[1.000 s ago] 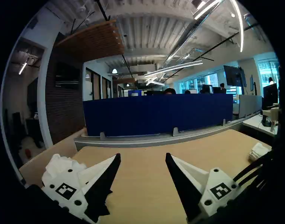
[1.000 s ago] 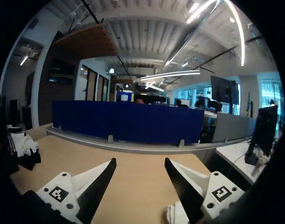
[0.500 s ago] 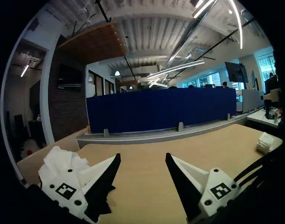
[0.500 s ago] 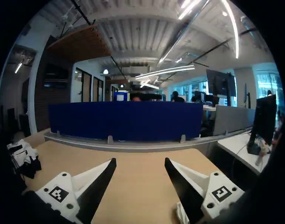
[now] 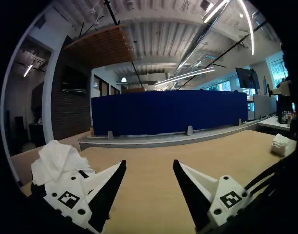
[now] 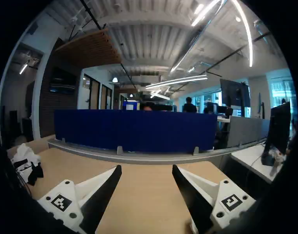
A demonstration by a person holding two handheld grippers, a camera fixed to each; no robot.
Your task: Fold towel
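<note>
Wood table (image 5: 156,156) is topped at its left edge by a crumpled towel (image 5: 57,160), just beside the left gripper (image 5: 149,162), which like the right gripper (image 6: 146,167) is held apart and empty; if grabbed bunched, the towel could be dragged off that edge.

Towel (image 5: 55,160) btm hidden (behind L claw (image 5: 149,165))

Light wood table (image 5: 149,167), matte top, with a grey rail (image 5: 149,139) along its far edge and a blue partition (image 5: 168,113) standing on that rail. Crumpled white towel (image 5: 55,160) heaped near the left end. Small folded white stack (image 5: 281,143) at the far right corner, well apart from the heap. In the right gripper view, a dark item (image 6: 33,173) lies just beside the crumpled towel; what it is, cannot tell.
</note>
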